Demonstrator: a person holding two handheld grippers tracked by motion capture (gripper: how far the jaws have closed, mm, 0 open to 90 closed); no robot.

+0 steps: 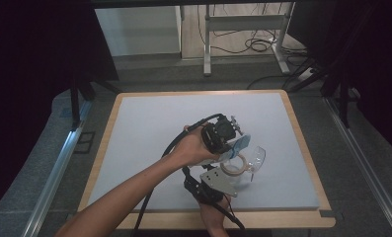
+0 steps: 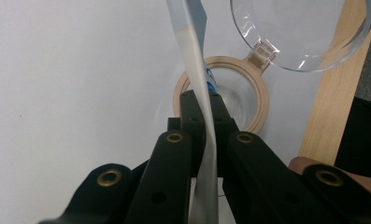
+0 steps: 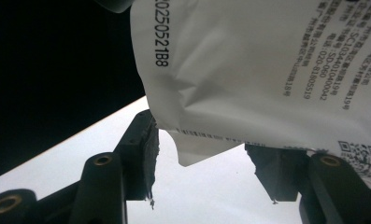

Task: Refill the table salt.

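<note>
My left gripper (image 2: pixel 204 100) is clenched on a white packet (image 2: pixel 197 70), held above the open glass jar (image 2: pixel 234 100) on the grey mat (image 2: pixel 71 93). My right gripper (image 3: pixel 199 154) stands half spread around the jar, though I cannot tell whether it grips; the clear lid (image 2: pixel 304 32) hangs open beside the rim.

Bare forearms, black grippers

We are seeing bare, sleeveless forearms working the left gripper (image 1: pixel 231 143) and right gripper (image 1: pixel 222 174): matte black, flat-linked jaws carrying brass-ringed screw holes, a grey three-cornered plate topping the right, black cables trailing from each.
</note>
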